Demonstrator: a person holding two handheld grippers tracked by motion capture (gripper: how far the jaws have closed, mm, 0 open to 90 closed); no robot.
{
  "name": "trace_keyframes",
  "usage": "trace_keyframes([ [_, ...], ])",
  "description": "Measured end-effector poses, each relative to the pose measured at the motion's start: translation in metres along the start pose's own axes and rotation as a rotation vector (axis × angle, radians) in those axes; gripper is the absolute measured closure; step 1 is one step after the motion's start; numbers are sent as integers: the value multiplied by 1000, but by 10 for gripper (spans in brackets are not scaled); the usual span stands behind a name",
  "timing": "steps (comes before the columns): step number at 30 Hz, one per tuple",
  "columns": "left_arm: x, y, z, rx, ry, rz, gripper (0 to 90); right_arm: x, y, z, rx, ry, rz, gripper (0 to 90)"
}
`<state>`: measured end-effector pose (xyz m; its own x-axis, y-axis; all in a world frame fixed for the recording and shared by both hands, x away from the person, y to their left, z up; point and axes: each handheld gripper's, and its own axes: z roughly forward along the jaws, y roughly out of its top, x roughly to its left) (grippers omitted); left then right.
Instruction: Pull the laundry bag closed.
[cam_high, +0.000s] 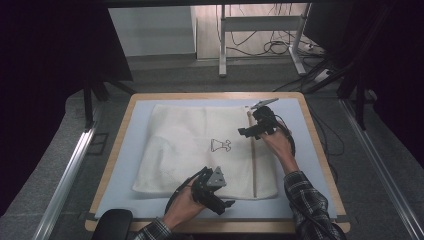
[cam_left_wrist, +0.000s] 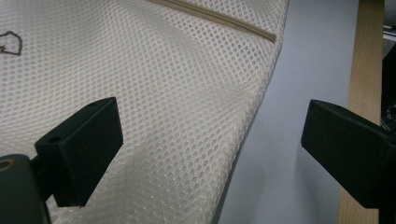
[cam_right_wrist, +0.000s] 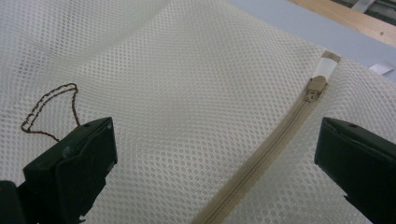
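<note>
Jaws of the right gripper stand wide apart with nothing clamped between them; in the right gripper view the mesh bag lies below them, untouched by the pads. Between those jaws runs the beige zipper, climbing to its slider near the bag's far end, with a white tab just beyond it. To the left of the zipper a small brown outline drawing is stitched on the mesh.

In the high view the right gripper hovers over the bag's far right part, close to the top of the zipper, held by the right hand in a plaid sleeve.

The left gripper is also released, its jaws spread with nothing gripped. In the left gripper view they hang over the bag's edge, one jaw above the mesh and the other above the blue mat. In the high view it sits at the bag's near edge, right of the middle.

The bag lies flat in the middle of the mat, which covers the wooden table.
</note>
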<state>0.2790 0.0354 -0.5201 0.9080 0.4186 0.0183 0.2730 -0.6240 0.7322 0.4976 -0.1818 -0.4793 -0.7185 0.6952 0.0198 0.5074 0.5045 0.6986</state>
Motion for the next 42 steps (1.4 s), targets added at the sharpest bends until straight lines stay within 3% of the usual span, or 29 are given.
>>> trace_keyframes([
  [23, 2, -5, -10, -3, 21, 19, 41, 10, -4, -27, -42, -34, -34, 0],
  [26, 2, -5, -11, -6, 21, 17, 40, 12, -6, -30, -48, -44, -44, 0],
  [27, 1, -6, -11, -22, 21, -2, 40, 12, -6, -30, -48, -44, -44, 0],
  [42, 7, -10, -20, -42, 33, 15, 38, 31, -8, -43, -72, -54, -94, 0],
])
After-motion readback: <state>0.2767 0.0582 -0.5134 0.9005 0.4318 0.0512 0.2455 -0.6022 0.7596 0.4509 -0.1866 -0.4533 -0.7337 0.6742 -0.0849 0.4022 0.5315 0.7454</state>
